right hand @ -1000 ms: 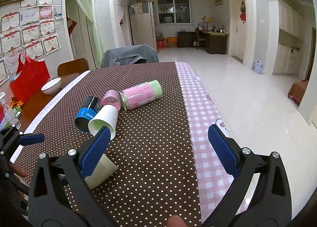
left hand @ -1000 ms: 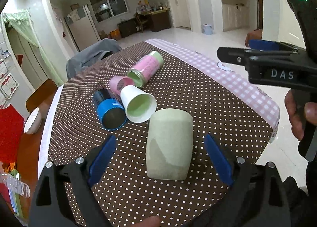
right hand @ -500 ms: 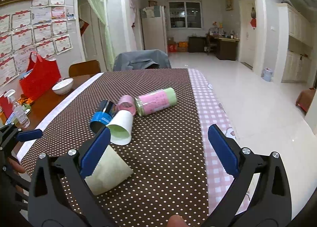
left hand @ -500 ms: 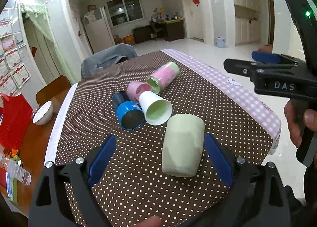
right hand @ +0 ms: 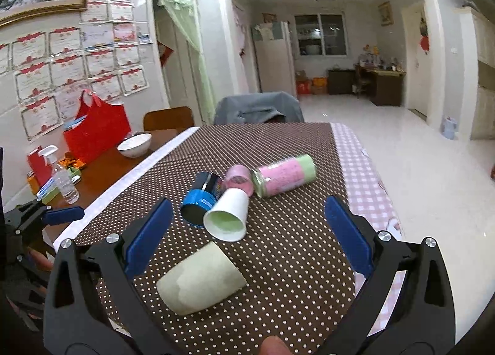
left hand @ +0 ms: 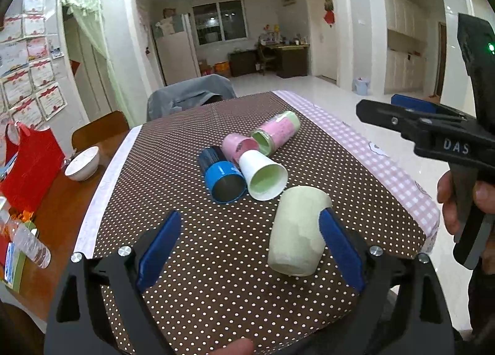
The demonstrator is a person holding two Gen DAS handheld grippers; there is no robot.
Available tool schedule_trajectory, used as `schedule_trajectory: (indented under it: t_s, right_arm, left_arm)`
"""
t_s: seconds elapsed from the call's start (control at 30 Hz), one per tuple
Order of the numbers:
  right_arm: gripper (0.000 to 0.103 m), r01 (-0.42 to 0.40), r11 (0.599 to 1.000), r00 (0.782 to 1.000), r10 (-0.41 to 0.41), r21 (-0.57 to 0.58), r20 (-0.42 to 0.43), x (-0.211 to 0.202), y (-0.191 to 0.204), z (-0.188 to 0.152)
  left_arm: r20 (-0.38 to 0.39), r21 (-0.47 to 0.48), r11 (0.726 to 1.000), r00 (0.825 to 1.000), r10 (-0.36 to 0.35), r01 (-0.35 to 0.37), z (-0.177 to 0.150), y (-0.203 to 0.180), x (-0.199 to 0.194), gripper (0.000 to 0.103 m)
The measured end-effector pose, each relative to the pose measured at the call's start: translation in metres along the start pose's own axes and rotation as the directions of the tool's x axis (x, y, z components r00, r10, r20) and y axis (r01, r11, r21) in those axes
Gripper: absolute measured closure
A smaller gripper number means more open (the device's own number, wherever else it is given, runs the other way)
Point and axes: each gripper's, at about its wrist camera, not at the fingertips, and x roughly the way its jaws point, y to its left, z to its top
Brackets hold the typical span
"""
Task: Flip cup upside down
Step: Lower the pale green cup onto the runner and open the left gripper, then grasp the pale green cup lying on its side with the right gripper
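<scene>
A pale green cup (left hand: 297,231) lies on its side on the dotted brown tablecloth (left hand: 191,262), its closed base toward me. My left gripper (left hand: 247,249) is open, and the cup lies just inside its right blue pad (left hand: 340,246). In the right wrist view the same cup (right hand: 201,280) lies low between the fingers of my right gripper (right hand: 247,234), which is open and empty. The right gripper also shows in the left wrist view (left hand: 433,132), raised at the right.
Behind the green cup lie a white paper cup (left hand: 263,174), a blue can (left hand: 221,177), a pink cup (left hand: 238,146) and a pink-and-green jar (left hand: 277,132). A white bowl (left hand: 82,163), a red bag (left hand: 29,166) and a plastic bottle (left hand: 29,246) stand left. The table edge runs right.
The left view has swung so the green cup shifted from the centre to the right pad. The right gripper rose and tilted, bringing the green cup in between its fingers.
</scene>
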Motion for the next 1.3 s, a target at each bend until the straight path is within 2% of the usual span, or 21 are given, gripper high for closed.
schedule_trajectory:
  t_s: [0.2, 0.67, 0.97, 1.17, 1.3]
  right_arm:
    - [0.006, -0.105, 0.993, 0.994, 0.105, -0.059, -0.012, 0.004, 0.013, 0.003]
    - [0.006, -0.161, 0.984, 0.987, 0.16, -0.078, -0.02, 0.006, 0.025, 0.01]
    - [0.006, -0.192, 0.976, 0.981, 0.193, -0.097, -0.006, 0.001, 0.027, 0.013]
    - [0.006, -0.224, 0.959, 0.974, 0.223, -0.175, -0.027, 0.003, 0.036, 0.012]
    - [0.006, -0.271, 0.924, 0.962, 0.267, -0.27, -0.052, 0.006, 0.041, 0.011]
  left_arm:
    - [0.035, -0.05, 0.997, 0.998, 0.055, -0.054, -0.002, 0.01, -0.011, 0.014]
    - [0.084, -0.171, 0.972, 0.98, 0.179, -0.162, -0.008, 0.027, -0.028, 0.014]
    - [0.111, -0.225, 0.949, 0.962, 0.249, -0.22, -0.011, 0.032, -0.036, 0.014]
    - [0.136, -0.243, 0.937, 0.948, 0.289, -0.251, -0.013, 0.034, -0.042, 0.014]
    - [0.146, -0.24, 0.933, 0.94, 0.308, -0.269, -0.015, 0.034, -0.043, 0.014]
